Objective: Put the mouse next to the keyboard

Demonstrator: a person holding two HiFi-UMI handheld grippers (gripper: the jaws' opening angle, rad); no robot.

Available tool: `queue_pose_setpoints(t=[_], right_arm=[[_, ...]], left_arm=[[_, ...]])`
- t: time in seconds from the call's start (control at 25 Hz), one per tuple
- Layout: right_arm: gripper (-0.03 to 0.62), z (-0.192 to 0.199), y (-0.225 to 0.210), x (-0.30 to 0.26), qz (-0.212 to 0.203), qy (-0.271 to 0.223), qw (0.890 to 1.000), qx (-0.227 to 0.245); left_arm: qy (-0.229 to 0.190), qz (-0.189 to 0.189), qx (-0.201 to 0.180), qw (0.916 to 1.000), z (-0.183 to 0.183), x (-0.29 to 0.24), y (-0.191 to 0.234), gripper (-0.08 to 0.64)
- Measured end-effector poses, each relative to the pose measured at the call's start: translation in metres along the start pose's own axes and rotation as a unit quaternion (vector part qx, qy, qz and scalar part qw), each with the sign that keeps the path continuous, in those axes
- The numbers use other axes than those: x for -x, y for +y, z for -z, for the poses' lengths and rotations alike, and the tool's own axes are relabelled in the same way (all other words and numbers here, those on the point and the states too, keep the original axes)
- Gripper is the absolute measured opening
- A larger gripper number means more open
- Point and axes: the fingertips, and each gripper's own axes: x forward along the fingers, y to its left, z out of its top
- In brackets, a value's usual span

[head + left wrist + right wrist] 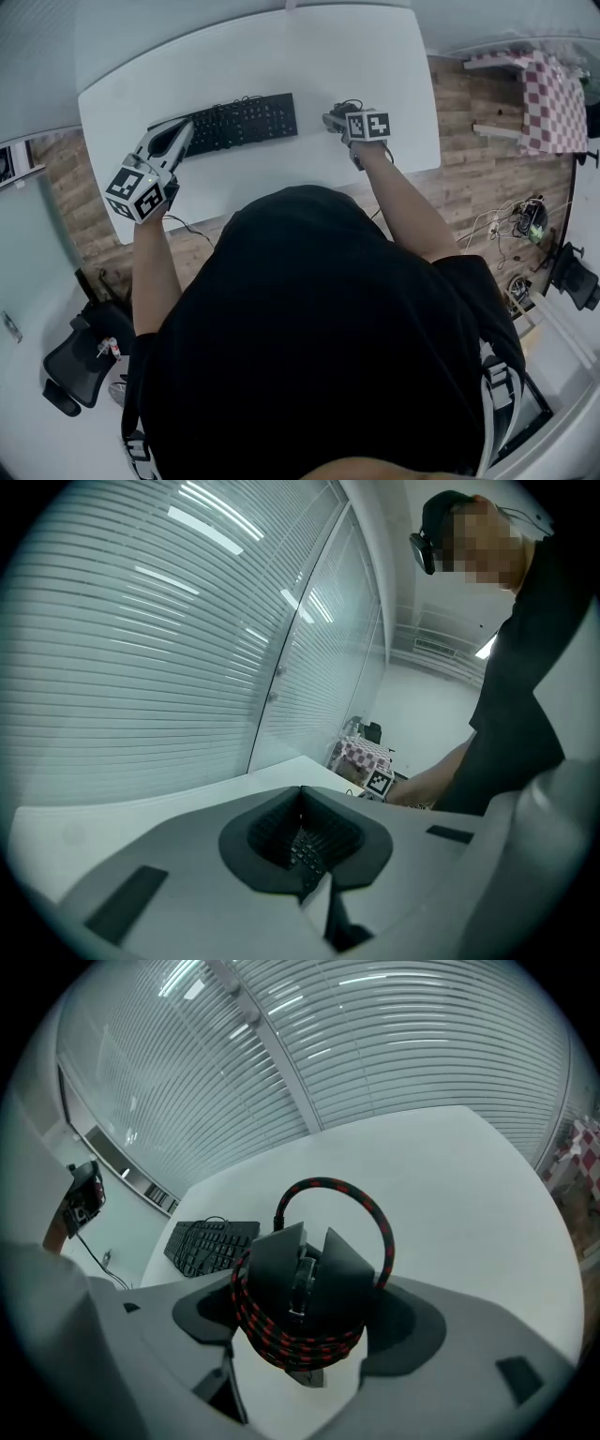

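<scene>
A black keyboard (242,122) lies on the white table (281,56). In the right gripper view the keyboard (211,1241) is off to the left. A black mouse (305,1283) with a red-and-black braided cable wound round it sits between the jaws of my right gripper (305,1335), which is shut on it. The head view puts this right gripper (336,120) and the mouse (339,111) just right of the keyboard. My left gripper (180,131) is shut and empty at the keyboard's left end. A few keys show past the closed left gripper (302,794).
The table's right edge is close to the right gripper. A table with a checkered cloth (551,98) stands on the wooden floor at the right, with loose cables (525,220) below it. An office chair (70,366) is at lower left. Window blinds (394,1044) lie beyond the table.
</scene>
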Motion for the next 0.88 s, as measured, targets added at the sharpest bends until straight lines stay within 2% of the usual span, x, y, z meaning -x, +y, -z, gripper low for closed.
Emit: queue_pose_setpoints(t=[0.32,0.44,0.88], right_arm=[[0.379,0.005,-0.008,-0.022,0.012,0.04,0.999,0.023],[0.379,0.001,-0.005,-0.025,0.005,0.039,0.999,0.02],[0.379,-0.011,-0.016,-0.039,0.021,0.043,0.998,0.032]], left_arm=[[0.008,0.005,0.006,0.9999,0.004,-0.006,0.003,0.022],[0.008,0.002,0.013,0.9999,0.006,-0.006,0.008,0.023],[0.013,0.001,0.023,0.9997,0.007,-0.015,0.011,0.023]])
